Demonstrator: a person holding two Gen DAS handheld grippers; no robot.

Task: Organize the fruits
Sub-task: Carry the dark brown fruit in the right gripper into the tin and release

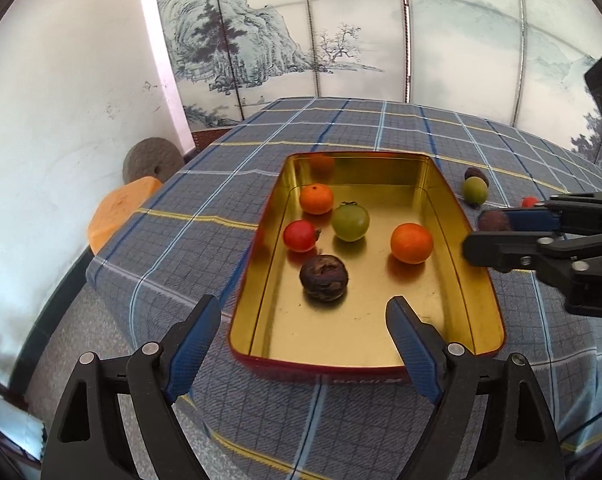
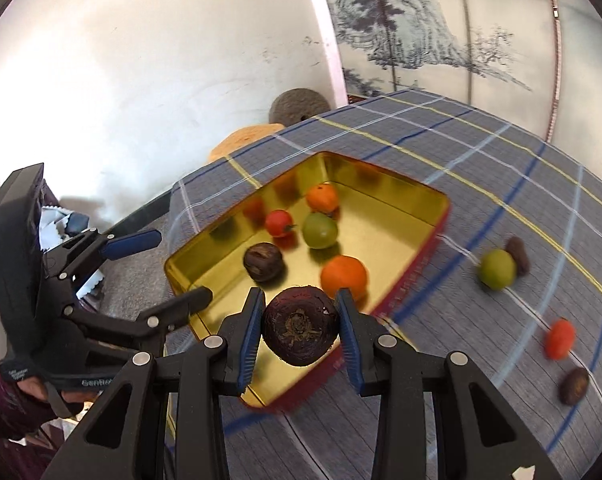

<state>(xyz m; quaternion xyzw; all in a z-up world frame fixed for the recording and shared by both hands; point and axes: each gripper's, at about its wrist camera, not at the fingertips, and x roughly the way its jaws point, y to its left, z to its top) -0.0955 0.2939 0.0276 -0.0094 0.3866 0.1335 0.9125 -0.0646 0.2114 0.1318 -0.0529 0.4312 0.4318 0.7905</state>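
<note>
We have our right gripper clamped on a dark purple fruit, its blue pads pressed against both sides, and it hangs over the near edge of the gold tin that sits on the plaid tablecloth. Our left gripper has its jaws wide apart with nothing between them, poised at the near end of the tin, above its rim. Inside the tin we count five pieces: an orange toward the far end, a green fruit just beside it, a red fruit to the left of the green one, a second orange near the right wall, and a wrinkled dark fruit closest to our open jaws. Out on the cloth to the right of the tin, we see a loose green fruit touching a dark brown one, and, well apart from those, a small red-orange fruit with another dark fruit near it. Past the table's far left corner, a grey stone disc leans at the white wall next to an orange block.
</note>
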